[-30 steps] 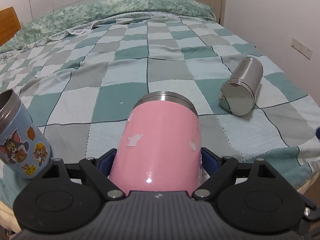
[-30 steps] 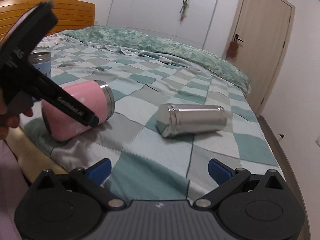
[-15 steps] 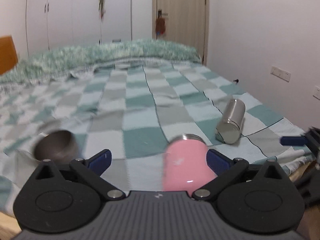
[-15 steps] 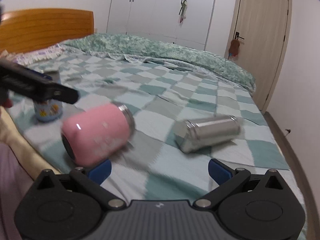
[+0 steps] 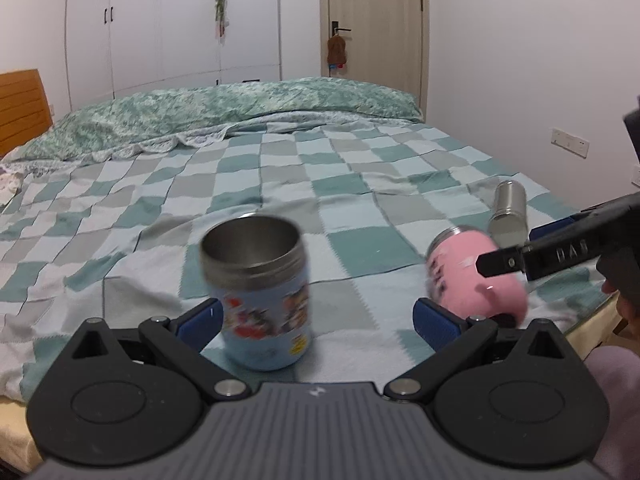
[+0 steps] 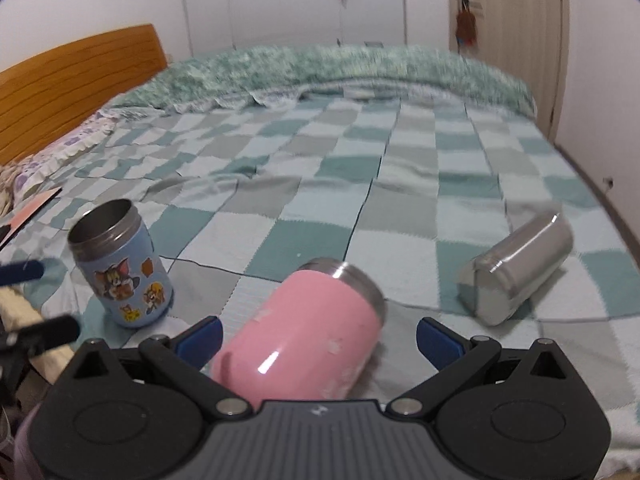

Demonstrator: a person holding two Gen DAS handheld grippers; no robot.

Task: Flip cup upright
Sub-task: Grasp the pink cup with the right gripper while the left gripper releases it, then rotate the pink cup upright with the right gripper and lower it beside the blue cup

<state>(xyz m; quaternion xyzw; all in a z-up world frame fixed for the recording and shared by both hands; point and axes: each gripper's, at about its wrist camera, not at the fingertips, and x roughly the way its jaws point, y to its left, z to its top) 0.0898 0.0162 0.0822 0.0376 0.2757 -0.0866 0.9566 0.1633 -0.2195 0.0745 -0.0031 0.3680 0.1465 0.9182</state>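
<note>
A pink cup lies on its side on the checked bedspread, steel rim pointing away; it also shows in the left wrist view. My right gripper is open with the pink cup between its blue pads, not touching. A blue cartoon cup stands upright, mouth up; it also shows in the right wrist view. My left gripper is open around it, pads apart from it. A steel cup lies on its side to the right, also seen in the left wrist view.
The bed's near edge runs just under both grippers. A green quilt lies folded along the far side. A wooden headboard stands at the left. A door and wardrobe are behind the bed.
My left gripper let go of the pink cup, swung left and now frames the upright blue cup. My right gripper moved left to frame the pink cup.
</note>
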